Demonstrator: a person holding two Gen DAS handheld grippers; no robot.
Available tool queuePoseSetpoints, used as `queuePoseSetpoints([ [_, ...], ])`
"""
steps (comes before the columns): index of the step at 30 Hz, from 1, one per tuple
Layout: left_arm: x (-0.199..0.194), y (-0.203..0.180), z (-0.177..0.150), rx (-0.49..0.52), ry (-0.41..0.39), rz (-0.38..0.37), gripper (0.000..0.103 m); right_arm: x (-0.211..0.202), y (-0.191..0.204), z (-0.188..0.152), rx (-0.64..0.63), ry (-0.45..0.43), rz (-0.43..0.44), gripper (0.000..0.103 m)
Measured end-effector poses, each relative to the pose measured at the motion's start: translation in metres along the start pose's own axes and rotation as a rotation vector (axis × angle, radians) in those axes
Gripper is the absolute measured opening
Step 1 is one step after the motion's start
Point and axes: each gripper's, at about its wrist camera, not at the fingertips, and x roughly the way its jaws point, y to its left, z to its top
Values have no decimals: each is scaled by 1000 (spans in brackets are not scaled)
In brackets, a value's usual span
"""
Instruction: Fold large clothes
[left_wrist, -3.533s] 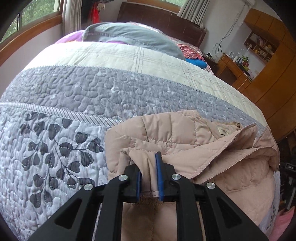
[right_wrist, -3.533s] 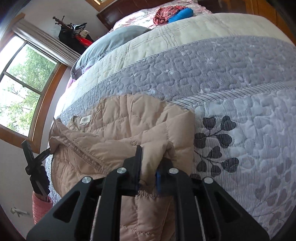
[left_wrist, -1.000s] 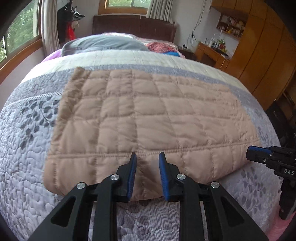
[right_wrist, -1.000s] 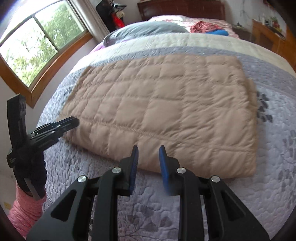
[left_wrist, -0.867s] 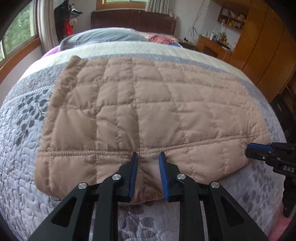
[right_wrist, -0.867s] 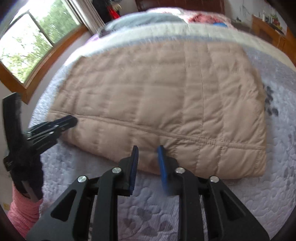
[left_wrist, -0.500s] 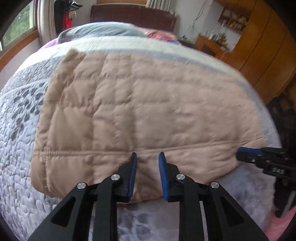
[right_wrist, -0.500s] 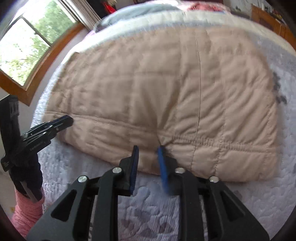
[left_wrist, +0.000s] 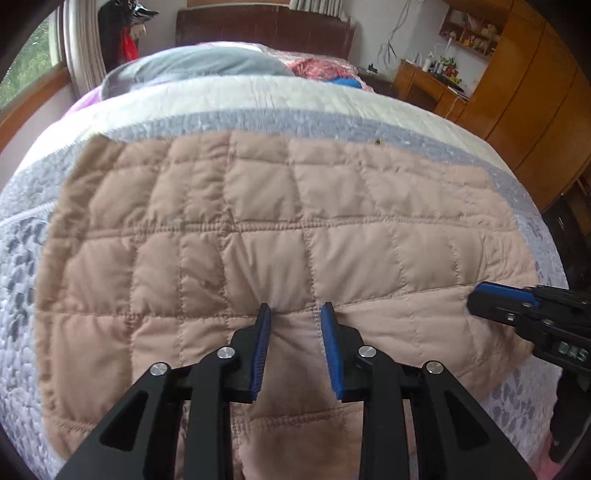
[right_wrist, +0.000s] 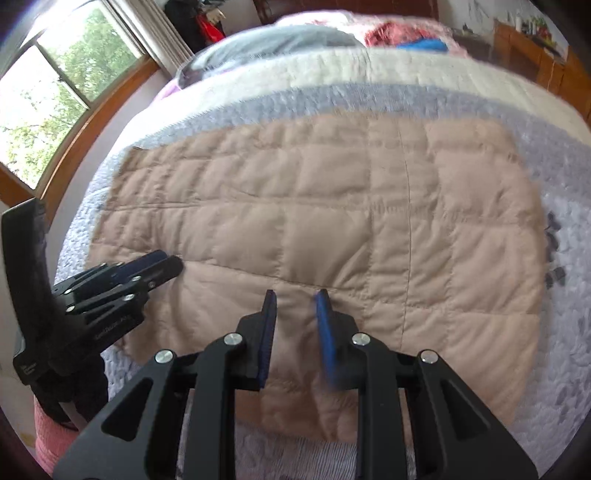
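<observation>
Padded beige quilting is what we are handling: the jacket is lying spread flat on the bed, soft, puffy and light, likely to slump and slide on its smooth shell, so we judge the stitched hem the firmest place to pinch. Our left gripper is hovering at the near hem; its jaws have just been opening, standing parted with cloth between them, unpinched. Our right gripper is sitting further along that same edge, jaws narrowly parted, pads apparently not pressing the fabric.
</observation>
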Motion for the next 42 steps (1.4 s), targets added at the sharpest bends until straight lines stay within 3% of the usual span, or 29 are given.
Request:
queuePoseSetpoints([
  [5,11,7,-6,3,-10,-23,29,27,-8,-8,11,14,19,21],
  [10,5,12,-8,-27,2,-37,28,21,-13,-7,35,23,60,22],
  [12,-12,20,-9,-45,4,-60,31,-2,-15,-11,13,-15,85,31],
  [14,-37,32,-9,-48,-47,-77,43,-34,-19,-18,-20,-108,92,64],
  [15,-49,41,-9,-52,-80,-66,53,-47,-24,-19,-26,-142,89,69],
  [20,-84,126,-10,-172,-142,2,74,-96,-92,-23,83,-248,15,84],
  [22,-78,157,-12,-220,-117,10,74,-89,-119,-24,137,-215,55,84],
  [24,-64,185,-18,-284,-72,-72,74,-77,-139,-25,180,-171,119,85],
  [27,-42,203,-23,-346,-40,-191,74,-55,-157,-25,217,-144,123,85],
  [33,-1,203,-22,-386,-11,-345,78,-25,-172,-25,282,-97,188,87],
  [38,11,185,-12,-354,-14,-350,81,-8,-175,-19,305,-85,244,88],
  [39,13,179,-11,-344,-10,-351,81,-6,-171,-18,289,-90,235,87],
  [42,13,158,-9,-278,-10,-300,77,-6,-160,-17,265,-89,237,57],
])
